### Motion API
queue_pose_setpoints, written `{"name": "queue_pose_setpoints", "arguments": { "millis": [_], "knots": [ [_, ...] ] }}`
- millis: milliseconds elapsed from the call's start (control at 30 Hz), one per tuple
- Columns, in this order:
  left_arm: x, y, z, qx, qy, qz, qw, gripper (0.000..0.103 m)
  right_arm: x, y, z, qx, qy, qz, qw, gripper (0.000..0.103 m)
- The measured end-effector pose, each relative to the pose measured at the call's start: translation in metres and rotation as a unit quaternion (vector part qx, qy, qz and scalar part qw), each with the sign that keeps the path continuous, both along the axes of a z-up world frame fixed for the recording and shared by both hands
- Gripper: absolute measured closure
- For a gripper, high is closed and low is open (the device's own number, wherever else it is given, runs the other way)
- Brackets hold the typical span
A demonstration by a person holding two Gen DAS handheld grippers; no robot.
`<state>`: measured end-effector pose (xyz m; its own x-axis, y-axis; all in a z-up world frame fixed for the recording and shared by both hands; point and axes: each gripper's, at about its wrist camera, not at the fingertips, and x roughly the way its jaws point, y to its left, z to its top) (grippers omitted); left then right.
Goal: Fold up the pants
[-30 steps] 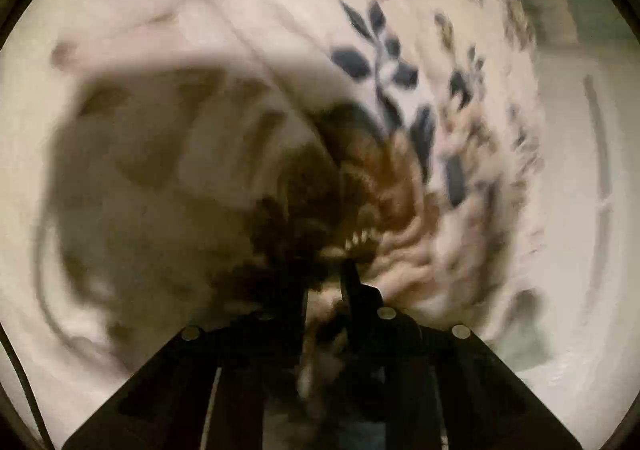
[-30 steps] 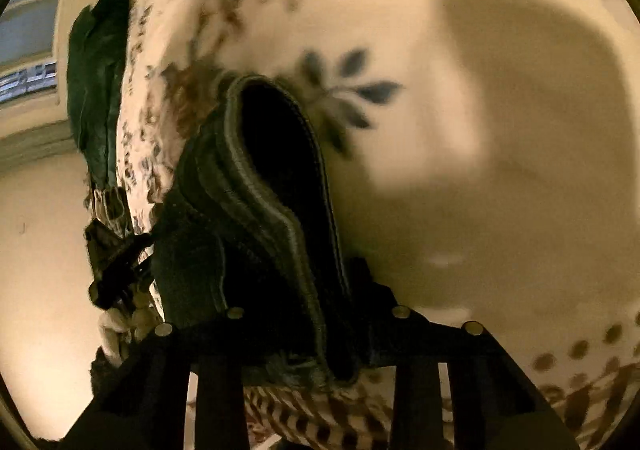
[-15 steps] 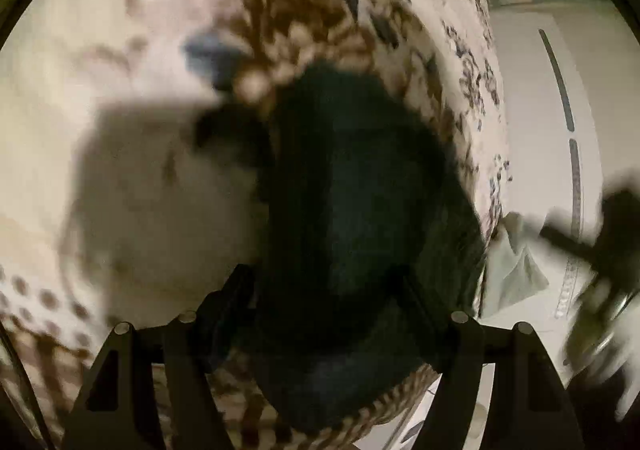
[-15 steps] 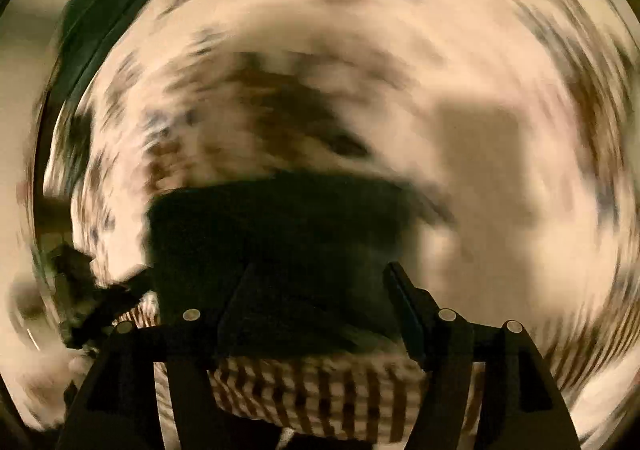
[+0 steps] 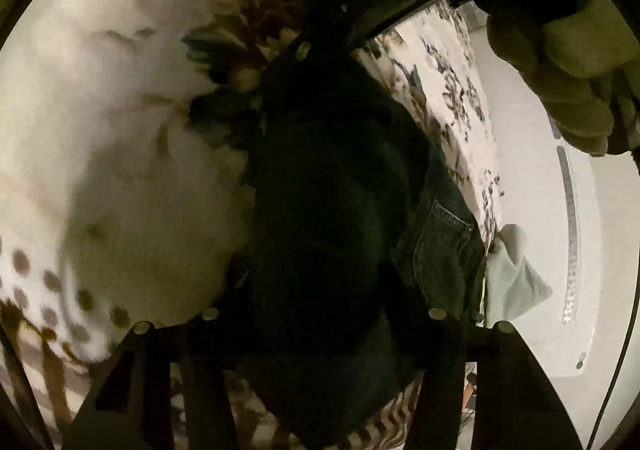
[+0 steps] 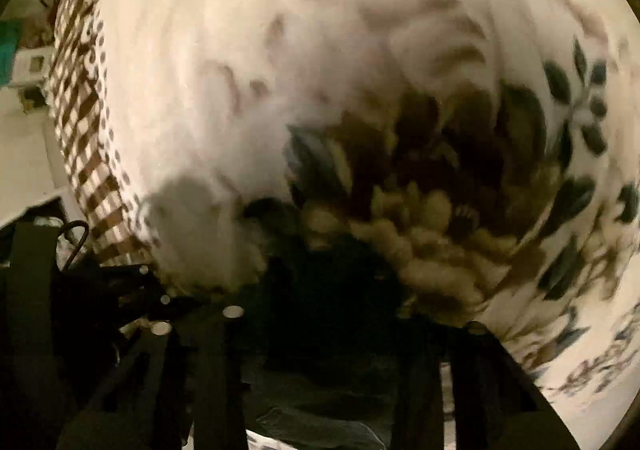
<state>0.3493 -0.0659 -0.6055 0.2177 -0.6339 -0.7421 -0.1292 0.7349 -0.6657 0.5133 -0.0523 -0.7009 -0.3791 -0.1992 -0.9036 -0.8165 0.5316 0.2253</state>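
a: start at the left gripper [image 5: 320, 314]. how do its fingers stand?

b: spread wide at the bottom of the left wrist view, one finger lower left, one lower right. the dark pants [image 5: 340, 210] fill the gap between them, but whether the fingers press the cloth or merely straddle it, he cannot tell.

a: and the right gripper [image 6: 320, 326]?

b: also apart at the bottom of its own view, with a dark fold of the pants [image 6: 320, 350] lying between and under them. nothing shows a pinch there.

a: which way do the pants run from the left fingers?

b: straight ahead, up the middle of the frame. the long axis goes from bottom centre toward the upper centre, with a stitched pocket at centre right. they lie on the patterned bedspread [image 5: 120, 130], pale with brown and blue leaves.

a: which hand is nearer the far end?

b: the right one, by his judgement. its dark frame crosses the top of the left view, touching or just above the far end, and the gloved hand [image 5: 568, 62] sits upper right. a pale cloth [image 5: 516, 274] lies at the bed's edge, lower right.
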Motion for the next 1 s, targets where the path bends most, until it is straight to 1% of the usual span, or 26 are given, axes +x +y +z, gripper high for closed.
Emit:
{"name": "queue_pose_setpoints", "arguments": {
  "millis": [33, 67, 100, 167, 200, 267, 333, 367, 400, 433, 467, 500, 533, 567, 600, 633, 667, 700, 733, 767, 800, 833, 867, 900, 933, 1000],
  "knots": [
    [-0.002, -0.001, 0.001, -0.002, -0.008, -0.001, 1.0000, 0.051, 0.017, -0.010, 0.000, -0.002, -0.003, -0.056, 0.998, 0.082],
    [-0.003, 0.000, 0.001, 0.000, -0.010, -0.001, 1.0000, 0.051, 0.038, -0.027, -0.004, -0.010, 0.002, -0.135, 0.991, 0.088],
    [-0.001, -0.001, 0.001, 0.000, -0.010, 0.001, 0.9999, 0.051, 0.053, -0.039, -0.007, -0.016, 0.005, -0.190, 0.982, 0.096],
    [0.000, 0.001, 0.000, -0.009, -0.006, 0.006, 0.9999, 0.051, 0.072, -0.067, -0.013, -0.008, 0.049, -0.297, 0.954, 0.096],
    [0.000, 0.002, -0.001, -0.012, -0.005, 0.006, 0.9999, 0.051, 0.073, -0.071, -0.013, -0.005, 0.060, -0.308, 0.950, 0.096],
    [0.000, 0.002, -0.003, -0.016, -0.003, 0.004, 0.9999, 0.051, 0.073, -0.067, -0.004, 0.003, 0.067, -0.299, 0.952, 0.095],
    [0.000, 0.002, -0.006, -0.022, 0.001, 0.005, 0.9997, 0.051, 0.080, -0.059, 0.003, 0.011, 0.064, -0.286, 0.956, 0.089],
    [0.000, 0.004, -0.008, -0.028, 0.003, 0.003, 0.9996, 0.051, 0.085, -0.057, 0.010, 0.023, 0.060, -0.289, 0.955, 0.075],
    [0.001, 0.007, -0.008, -0.029, 0.003, 0.000, 0.9996, 0.051, 0.088, -0.055, 0.012, 0.035, 0.068, -0.292, 0.953, 0.048],
    [0.002, 0.005, -0.008, -0.027, 0.004, -0.003, 0.9996, 0.051, 0.087, -0.052, 0.012, 0.039, 0.077, -0.285, 0.955, 0.035],
    [0.003, 0.004, -0.007, -0.026, 0.003, -0.009, 0.9996, 0.051, 0.080, -0.047, 0.005, 0.021, 0.090, -0.256, 0.962, 0.025],
    [0.004, 0.003, -0.007, -0.024, 0.003, -0.015, 0.9996, 0.051, 0.073, -0.045, -0.001, -0.003, 0.096, -0.230, 0.969, 0.031],
    [0.004, 0.003, -0.007, -0.022, 0.003, -0.020, 0.9995, 0.051, 0.067, -0.045, -0.008, -0.024, 0.087, -0.209, 0.974, 0.047],
    [0.004, 0.004, -0.008, -0.020, 0.005, -0.025, 0.9995, 0.051, 0.065, -0.051, -0.017, -0.031, 0.089, -0.218, 0.971, 0.079],
    [0.005, 0.004, -0.010, -0.021, 0.008, -0.028, 0.9993, 0.051, 0.073, -0.061, -0.021, -0.028, 0.087, -0.261, 0.961, 0.084],
    [0.005, 0.006, -0.012, -0.023, 0.017, -0.033, 0.9991, 0.051, 0.085, -0.072, -0.023, -0.029, 0.062, -0.295, 0.953, 0.093],
    [0.005, 0.006, -0.012, -0.025, 0.022, -0.036, 0.9988, 0.050, 0.098, -0.081, -0.018, -0.018, 0.031, -0.324, 0.945, 0.095],
    [0.005, 0.008, -0.011, -0.025, 0.029, -0.038, 0.9986, 0.048, 0.106, -0.089, -0.011, 0.005, 0.026, -0.347, 0.938, 0.095],
    [0.006, 0.011, -0.008, -0.026, 0.034, -0.037, 0.9984, 0.049, 0.112, -0.101, 0.002, 0.044, 0.044, -0.378, 0.924, 0.095],
    [0.008, 0.016, -0.004, -0.026, 0.040, -0.031, 0.9984, 0.048, 0.113, -0.116, 0.019, 0.078, 0.056, -0.401, 0.911, 0.092],
    [0.009, 0.020, 0.001, -0.022, 0.043, -0.023, 0.9986, 0.045, 0.110, -0.129, 0.036, 0.099, 0.050, -0.409, 0.906, 0.075],
    [0.011, 0.025, 0.006, -0.020, 0.041, -0.012, 0.9989, 0.041, 0.103, -0.150, 0.061, 0.125, 0.020, -0.413, 0.902, 0.057],
    [0.013, 0.031, 0.011, -0.017, 0.035, 0.000, 0.9992, 0.034, 0.094, -0.173, 0.085, 0.153, -0.021, -0.417, 0.896, 0.017],
    [0.015, 0.036, 0.017, -0.012, 0.028, 0.013, 0.9995, 0.012, 0.082, -0.198, 0.104, 0.172, -0.056, -0.427, 0.886, 0.007],
    [0.019, 0.041, 0.023, -0.007, 0.015, 0.025, 0.9995, 0.001, 0.068, -0.228, 0.119, 0.178, -0.087, -0.445, 0.873, 0.007],
    [0.027, 0.043, 0.026, 0.000, 0.009, 0.028, 0.9996, 0.001, 0.039, -0.288, 0.131, 0.150, -0.116, -0.490, 0.851, 0.007]
  ]
}}
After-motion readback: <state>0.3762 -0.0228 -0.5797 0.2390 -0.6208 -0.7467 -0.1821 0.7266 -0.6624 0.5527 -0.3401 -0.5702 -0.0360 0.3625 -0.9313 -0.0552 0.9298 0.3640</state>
